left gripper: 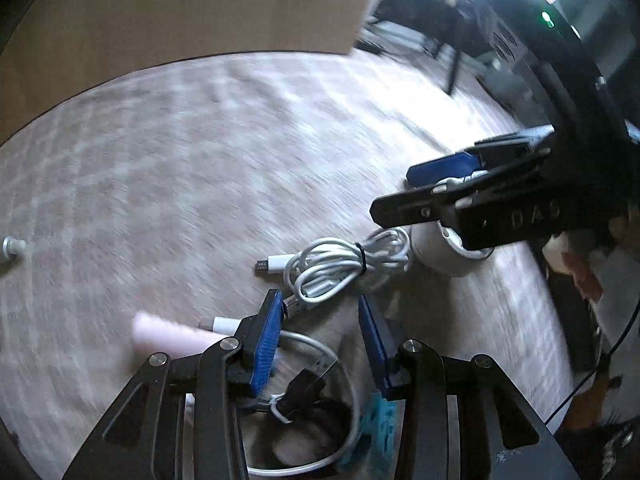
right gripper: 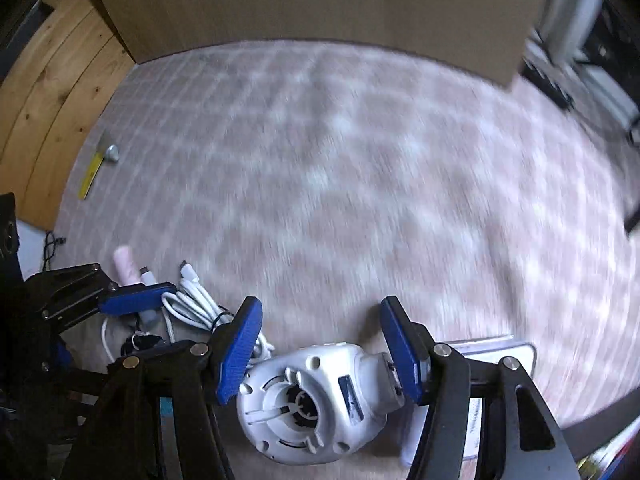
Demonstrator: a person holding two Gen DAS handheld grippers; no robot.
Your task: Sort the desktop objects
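Left wrist view, left to right. A small grey knob (left gripper: 10,249) sits far left of the fingers, well apart. A pink ribbed cylinder (left gripper: 168,335) lies just left of the left gripper's (left gripper: 324,344) left pad. That gripper's 2 blue pads stand partly apart and grip nothing; bare tablecloth (left gripper: 200,160) shows between them. A white bundled cable (left gripper: 340,268), tied with a black band, lies just beyond the fingertips, 1 loop touching the left pad's tip. Under the fingers lies a looser tangle of black and white cords (left gripper: 304,396). To the right, beyond the bundle, the right gripper (left gripper: 408,196) hangs over a white fan-like gadget (left gripper: 436,248).

Right wrist view, left to right. The left gripper's blue pad (right gripper: 136,300) shows at far left, beside the cable bundle (right gripper: 192,304). The right gripper (right gripper: 324,352) straddles the white gadget (right gripper: 316,396); both pads sit against its sides, the right pad on its nozzle end. A white flat case (right gripper: 500,350) lies just right of the right finger.
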